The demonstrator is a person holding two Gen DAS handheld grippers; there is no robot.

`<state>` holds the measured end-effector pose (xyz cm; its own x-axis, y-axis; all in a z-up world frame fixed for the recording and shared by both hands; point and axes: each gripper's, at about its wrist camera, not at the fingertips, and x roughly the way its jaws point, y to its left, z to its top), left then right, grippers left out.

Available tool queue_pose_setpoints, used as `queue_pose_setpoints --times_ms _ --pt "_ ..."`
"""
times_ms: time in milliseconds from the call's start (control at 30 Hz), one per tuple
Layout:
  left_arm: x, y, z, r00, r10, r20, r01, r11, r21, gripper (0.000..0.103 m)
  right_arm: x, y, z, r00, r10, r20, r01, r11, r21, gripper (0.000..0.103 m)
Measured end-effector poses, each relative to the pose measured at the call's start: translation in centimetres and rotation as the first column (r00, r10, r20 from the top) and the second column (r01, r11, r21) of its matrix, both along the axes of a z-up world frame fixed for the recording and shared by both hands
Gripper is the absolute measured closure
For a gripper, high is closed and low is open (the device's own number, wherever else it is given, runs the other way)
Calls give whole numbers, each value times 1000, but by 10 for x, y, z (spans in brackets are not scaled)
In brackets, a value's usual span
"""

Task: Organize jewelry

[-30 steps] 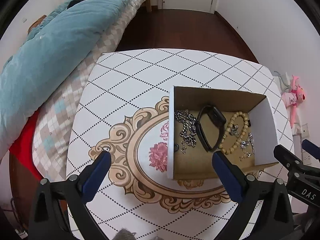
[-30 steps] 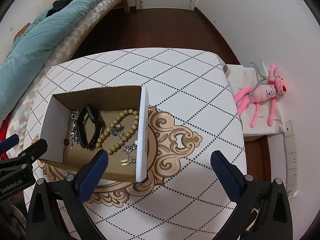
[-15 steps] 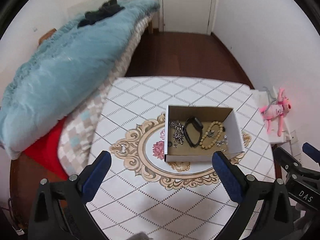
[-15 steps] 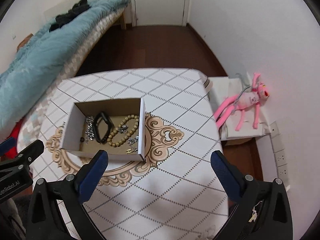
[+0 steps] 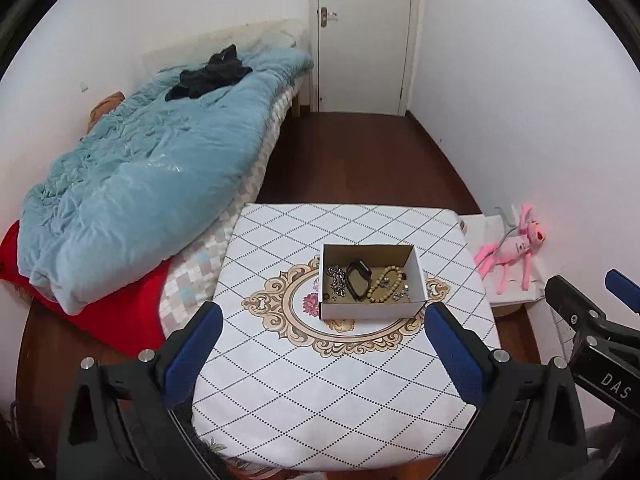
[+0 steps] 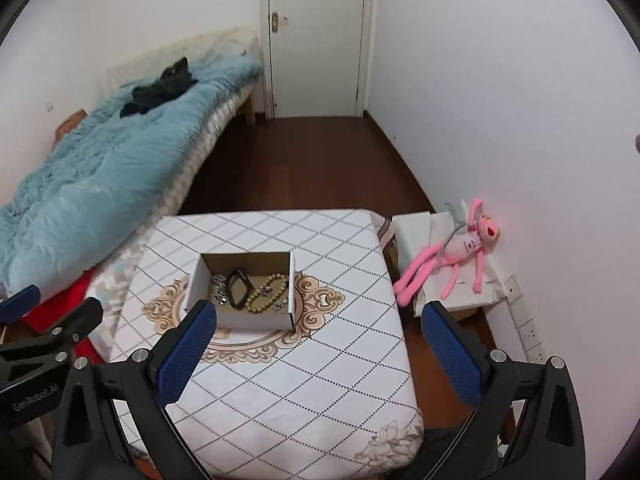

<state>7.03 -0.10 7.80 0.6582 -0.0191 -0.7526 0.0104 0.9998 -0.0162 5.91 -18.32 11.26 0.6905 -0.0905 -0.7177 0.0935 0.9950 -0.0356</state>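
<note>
A white cardboard box (image 5: 370, 309) (image 6: 256, 320) stands on the patterned table (image 5: 320, 392) (image 6: 320, 380). Inside lie a silver chain (image 5: 338, 280) (image 6: 219, 289), a black band (image 5: 357, 278) (image 6: 239, 287), a wooden bead bracelet (image 5: 386, 285) (image 6: 267, 296) and small silver pieces (image 5: 401, 293). My left gripper (image 5: 320, 324) is open and empty, held high and back from the box. My right gripper (image 6: 320, 322) is open and empty, also high, to the box's right. Each gripper shows at the edge of the other's view.
A bed with a blue duvet (image 5: 140, 184) (image 6: 92, 184) and a red cushion (image 5: 100, 312) borders the table's left side. A pink plush toy (image 5: 512, 248) (image 6: 452, 252) lies on white boxes by the right wall. Dark wood floor (image 5: 360, 160) leads to a door.
Both grippers have pulled up and back from the box, so the whole table and room now show. The box and its jewelry have not moved.
</note>
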Motion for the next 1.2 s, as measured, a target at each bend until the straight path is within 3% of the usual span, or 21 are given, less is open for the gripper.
queue_pose_setpoints --times_ms 233,500,800,1200 --pt "-21 4 20 1000 14 19 -14 1000 -2 0 -33 6 32 999 14 50 -15 1000 10 0" --pt "-26 4 23 1000 12 11 -12 1000 -3 0 -44 6 36 999 25 40 -26 999 30 0" --pt "-2 -5 10 999 31 -44 -30 1000 9 0 -23 2 22 1000 11 7 -12 999 31 0" --pt "41 -8 -20 992 49 -119 -45 998 35 0 41 2 -16 996 13 -89 -11 1000 16 0"
